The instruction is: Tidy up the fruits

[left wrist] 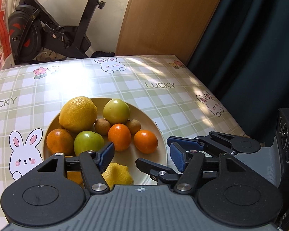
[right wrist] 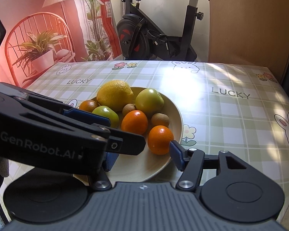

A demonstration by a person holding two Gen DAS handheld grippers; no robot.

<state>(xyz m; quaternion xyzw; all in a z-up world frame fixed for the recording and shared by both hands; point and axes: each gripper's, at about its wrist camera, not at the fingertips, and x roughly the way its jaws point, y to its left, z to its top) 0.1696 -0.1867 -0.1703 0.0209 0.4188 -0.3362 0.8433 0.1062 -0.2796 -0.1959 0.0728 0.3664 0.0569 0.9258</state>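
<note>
Looking near done: tabletop (left wrist: 163, 100) bare of fruit, plate (left wrist: 160, 154) by its near edge holds everything. Large lemon (left wrist: 78, 113) at plate's far rim, green apples (left wrist: 116, 111), oranges (left wrist: 145, 141), small brown fruits (left wrist: 102, 127) mid-plate, second lemon (left wrist: 117, 175) at near rim. Left gripper (left wrist: 141, 155) and right gripper (right wrist: 142, 158) both part-open, holding nothing

Open left gripper (left wrist: 141, 155) over cream plate (left wrist: 161, 154) of lemons, oranges, green fruits.
</note>
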